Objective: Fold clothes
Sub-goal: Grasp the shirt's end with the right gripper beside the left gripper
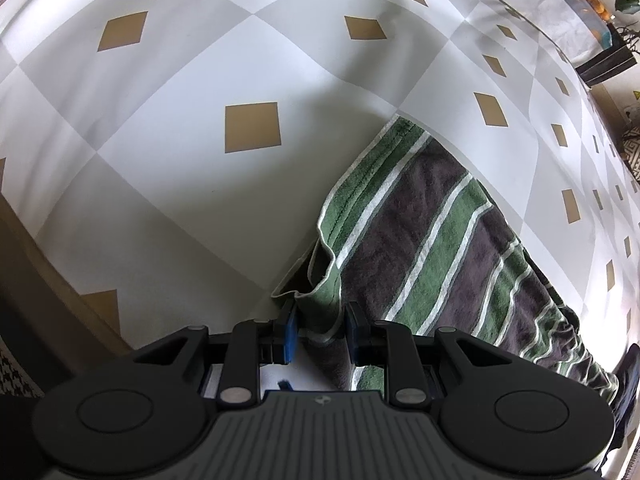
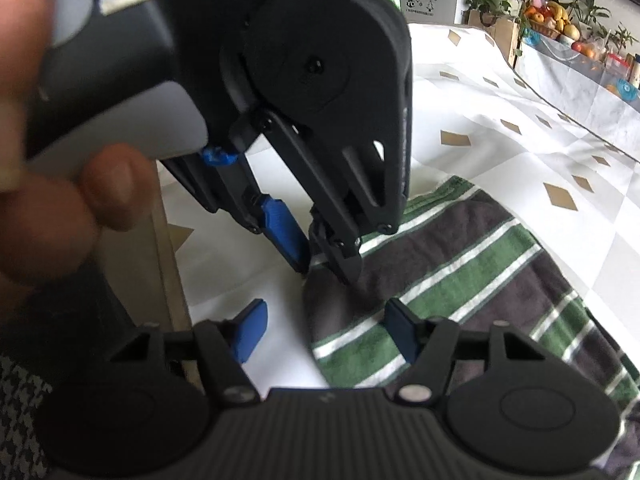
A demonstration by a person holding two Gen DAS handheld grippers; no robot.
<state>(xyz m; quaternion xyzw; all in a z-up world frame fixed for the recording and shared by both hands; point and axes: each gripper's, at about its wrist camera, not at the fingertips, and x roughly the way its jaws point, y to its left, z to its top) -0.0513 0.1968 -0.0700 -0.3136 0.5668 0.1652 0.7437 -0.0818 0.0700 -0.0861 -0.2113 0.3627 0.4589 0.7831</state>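
At the near left corner of the striped garment (image 1: 432,240), spread flat on the checked bench (image 1: 180,200), your left gripper (image 1: 320,332) straddles the hem, fingers part-open, right gripper (image 2: 324,332) wide beside it, likely both for one lift.

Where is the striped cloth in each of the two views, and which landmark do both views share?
Left wrist: the striped cloth fills the lower right, its near edge between the left gripper fingers.
Right wrist: it lies at centre right, under the left gripper, its edge between the open right gripper fingers.
Shared landmark: the checked sheet with brown diamonds.
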